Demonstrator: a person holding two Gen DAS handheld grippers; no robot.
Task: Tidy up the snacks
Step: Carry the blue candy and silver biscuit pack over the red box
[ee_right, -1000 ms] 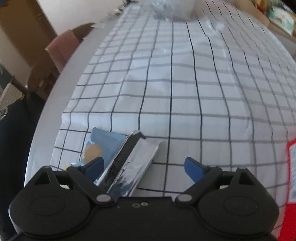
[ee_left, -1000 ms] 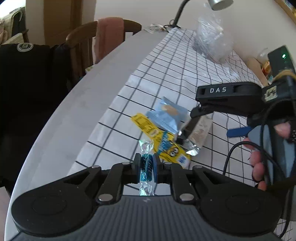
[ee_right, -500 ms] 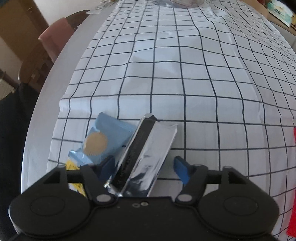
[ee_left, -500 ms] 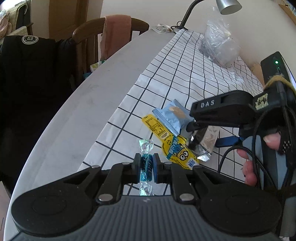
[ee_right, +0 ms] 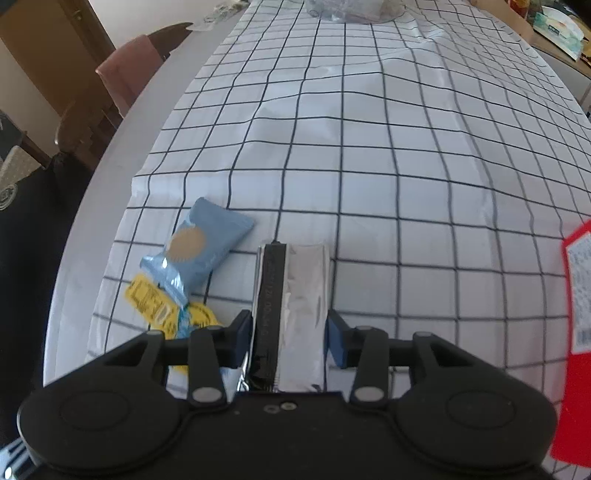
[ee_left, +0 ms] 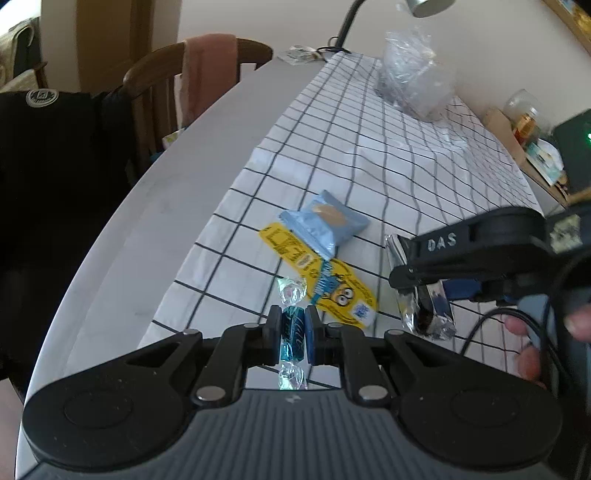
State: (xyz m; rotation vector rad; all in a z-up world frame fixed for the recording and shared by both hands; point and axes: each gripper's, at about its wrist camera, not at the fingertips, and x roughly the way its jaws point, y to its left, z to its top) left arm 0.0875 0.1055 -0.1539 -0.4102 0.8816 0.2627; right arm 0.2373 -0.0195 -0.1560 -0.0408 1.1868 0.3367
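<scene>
My left gripper (ee_left: 291, 334) is shut on a blue wrapped candy (ee_left: 293, 332), held just above the checked cloth (ee_left: 369, 155). My right gripper (ee_right: 290, 338) has its jaws closed against both sides of a silver foil packet (ee_right: 295, 295) that lies flat on the cloth; it also shows in the left wrist view (ee_left: 424, 310). A light blue biscuit packet (ee_right: 199, 251) lies partly over a yellow Minions packet (ee_right: 162, 310) just left of the silver one. Both show in the left wrist view: the blue (ee_left: 325, 225) and the yellow (ee_left: 325, 280).
A crumpled clear plastic bag (ee_left: 413, 85) and a lamp (ee_left: 424, 7) stand at the far end of the table. A red packet (ee_right: 576, 332) lies at the right. Wooden chairs (ee_left: 192, 85) stand along the bare left table edge (ee_left: 129, 240). Jars and clutter (ee_left: 524, 122) sit far right.
My right gripper has closed in on the silver packet and turned it straight, away from the blue packet. My left gripper still holds the candy and has hardly moved.
</scene>
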